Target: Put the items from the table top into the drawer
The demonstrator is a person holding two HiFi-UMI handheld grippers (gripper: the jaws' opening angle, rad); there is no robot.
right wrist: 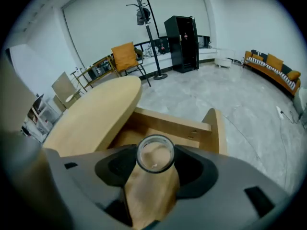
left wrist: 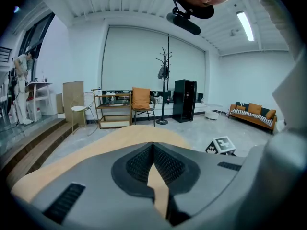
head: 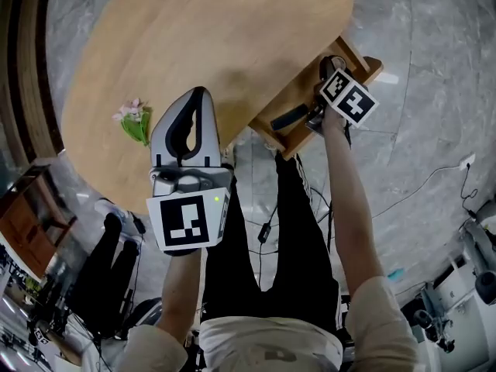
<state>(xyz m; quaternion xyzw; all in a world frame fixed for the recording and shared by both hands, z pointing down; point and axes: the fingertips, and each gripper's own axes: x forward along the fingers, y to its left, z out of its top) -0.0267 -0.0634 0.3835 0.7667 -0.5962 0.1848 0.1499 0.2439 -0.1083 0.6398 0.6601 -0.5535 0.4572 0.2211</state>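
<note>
Tan bottle [right wrist: 154, 158], clear round end toward the camera, clamped between the jaws of the right tool [right wrist: 154, 174] over the open drawer [right wrist: 217, 123]. It is probably poised for release inside, where a dark item [head: 288, 117] lies. The right arm reaches forward and down to the drawer. The left tool [left wrist: 153, 145], jaws closed together on nothing, is held idle above the table [head: 217, 37]. A flower sprig [head: 133, 121] lies on the table just beside it.
</note>
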